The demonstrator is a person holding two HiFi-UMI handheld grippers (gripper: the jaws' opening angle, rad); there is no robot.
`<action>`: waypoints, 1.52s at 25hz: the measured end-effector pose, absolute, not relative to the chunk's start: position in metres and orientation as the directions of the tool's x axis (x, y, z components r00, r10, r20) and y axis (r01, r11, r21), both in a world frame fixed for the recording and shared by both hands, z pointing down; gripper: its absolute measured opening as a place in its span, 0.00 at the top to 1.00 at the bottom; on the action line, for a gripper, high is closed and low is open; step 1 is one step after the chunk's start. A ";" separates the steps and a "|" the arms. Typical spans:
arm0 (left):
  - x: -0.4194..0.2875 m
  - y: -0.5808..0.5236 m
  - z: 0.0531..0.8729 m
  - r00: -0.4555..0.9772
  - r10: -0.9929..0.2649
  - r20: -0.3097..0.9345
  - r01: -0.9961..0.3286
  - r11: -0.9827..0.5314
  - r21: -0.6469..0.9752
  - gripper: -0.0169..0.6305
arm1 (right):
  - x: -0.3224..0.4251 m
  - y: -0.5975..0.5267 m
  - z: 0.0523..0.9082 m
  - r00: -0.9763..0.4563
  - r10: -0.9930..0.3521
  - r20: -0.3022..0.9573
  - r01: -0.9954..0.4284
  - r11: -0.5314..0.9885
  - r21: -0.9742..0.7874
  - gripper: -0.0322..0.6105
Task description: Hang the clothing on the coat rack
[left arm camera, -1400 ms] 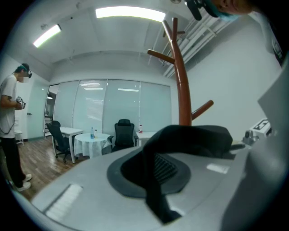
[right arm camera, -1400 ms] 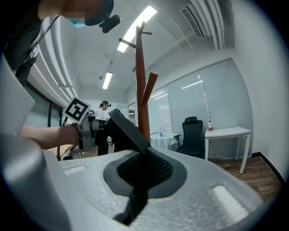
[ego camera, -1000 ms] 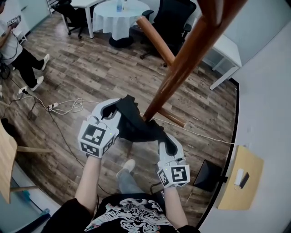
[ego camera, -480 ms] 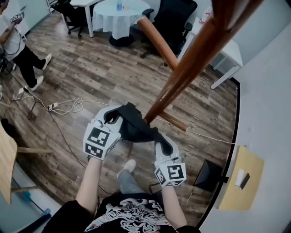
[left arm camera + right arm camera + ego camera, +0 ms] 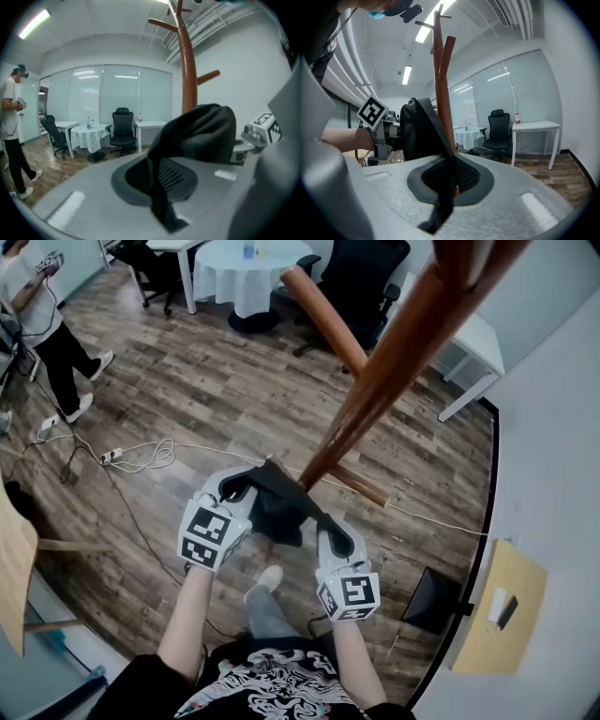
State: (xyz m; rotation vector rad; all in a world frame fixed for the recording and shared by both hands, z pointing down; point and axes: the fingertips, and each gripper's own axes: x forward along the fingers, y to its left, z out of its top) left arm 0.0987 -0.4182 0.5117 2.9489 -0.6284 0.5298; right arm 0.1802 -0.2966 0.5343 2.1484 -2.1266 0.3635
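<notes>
A black garment [image 5: 279,502] is stretched between my two grippers, in front of my legs. My left gripper [image 5: 234,491] is shut on its left end and my right gripper [image 5: 328,524] is shut on its right end. The fabric bunches up over the left gripper's [image 5: 159,180] jaws as a black fold [image 5: 199,133]. It runs as a thin strip through the right gripper's [image 5: 447,185] jaws and rises as a dark fold [image 5: 423,133]. The brown wooden coat rack [image 5: 380,371] stands just beyond the garment, its pole [image 5: 188,70] with pegs rising above both grippers.
A person [image 5: 42,310] stands at the far left on the wooden floor. Cables and a power strip [image 5: 141,457] lie left of my grippers. A round white-clothed table [image 5: 246,270], black office chairs [image 5: 361,277] and a white desk [image 5: 473,348] stand behind the rack. A white wall [image 5: 548,474] is at the right.
Both grippers have sunk a little with the garment still held between them. The garment hangs lower against the rack's pole. The person at the far left has shifted.
</notes>
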 end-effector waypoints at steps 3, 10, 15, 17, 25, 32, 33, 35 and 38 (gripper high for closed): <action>0.098 -0.412 0.520 0.852 -0.372 0.369 -0.404 -0.915 0.011 0.97 | 0.176 -0.296 0.539 -0.015 -0.969 0.248 -0.993 -0.014 -0.116 0.95; 0.098 -0.391 0.535 0.863 -0.334 0.378 -0.374 -0.927 0.036 0.97 | 0.166 -0.290 0.549 -0.055 -0.957 0.286 -0.986 0.008 -0.165 0.94; 0.097 -0.379 0.542 0.868 -0.310 0.387 -0.366 -0.927 0.079 0.97 | 0.162 -0.285 0.552 -0.071 -0.952 0.299 -0.985 0.019 -0.174 0.91; 0.097 -0.374 0.543 0.870 -0.300 0.391 -0.359 -0.929 0.085 0.97 | 0.161 -0.282 0.553 -0.083 -0.948 0.308 -0.982 0.026 -0.184 0.84; 0.089 -0.368 0.539 0.874 -0.304 0.379 -0.369 -0.923 0.110 0.89 | 0.159 -0.269 0.551 -0.097 -0.946 0.310 -0.981 0.039 -0.189 0.81; 0.080 -0.359 0.540 0.863 -0.325 0.386 -0.400 -0.907 0.131 0.78 | 0.160 -0.258 0.550 -0.098 -0.947 0.305 -0.980 0.039 -0.194 0.78; 0.078 -0.359 0.540 0.861 -0.330 0.387 -0.406 -0.905 0.130 0.78 | 0.161 -0.256 0.550 -0.098 -0.948 0.304 -0.980 0.039 -0.194 0.78; 0.077 -0.357 0.538 0.857 -0.339 0.388 -0.414 -0.901 0.127 0.77 | 0.162 -0.252 0.549 -0.097 -0.948 0.303 -0.980 0.038 -0.195 0.77; 0.074 -0.355 0.534 0.853 -0.349 0.388 -0.421 -0.899 0.119 0.77 | 0.164 -0.249 0.546 -0.094 -0.949 0.301 -0.980 0.035 -0.195 0.77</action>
